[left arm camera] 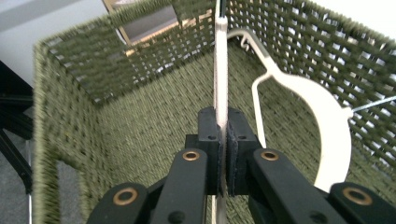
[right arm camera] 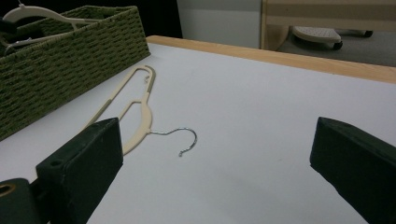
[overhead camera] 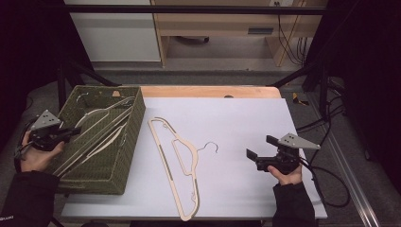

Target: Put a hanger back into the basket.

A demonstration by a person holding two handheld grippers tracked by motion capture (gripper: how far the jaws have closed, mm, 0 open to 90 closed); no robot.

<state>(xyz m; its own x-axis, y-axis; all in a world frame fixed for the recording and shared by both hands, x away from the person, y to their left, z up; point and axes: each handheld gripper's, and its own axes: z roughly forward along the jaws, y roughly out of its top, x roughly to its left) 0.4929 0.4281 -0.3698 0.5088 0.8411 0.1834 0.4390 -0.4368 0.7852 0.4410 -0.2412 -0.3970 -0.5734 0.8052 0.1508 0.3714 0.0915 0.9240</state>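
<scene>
An olive woven basket (overhead camera: 133,137) stands at the table's left and holds cream plastic hangers (overhead camera: 105,124). My left gripper (overhead camera: 74,131) reaches over the basket's left rim. In the left gripper view my left gripper (left arm camera: 221,122) is shut on the thin bar of one cream hanger (left arm camera: 220,65), which runs straight away from the jaws. A second hanger (left arm camera: 327,116) curves along the basket wall (left arm camera: 140,116) beside it. One more cream hanger (overhead camera: 176,161) with a metal hook (right arm camera: 182,135) lies flat on the white sheet. My right gripper (overhead camera: 259,147) hovers right of it, and my right gripper (right arm camera: 215,154) is open with nothing between its jaws.
A white sheet (overhead camera: 236,118) covers the table, with a wooden strip (overhead camera: 208,91) at its far edge. Cables (overhead camera: 326,127) trail off the right side. A wooden cabinet (overhead camera: 222,28) stands on the floor beyond the table.
</scene>
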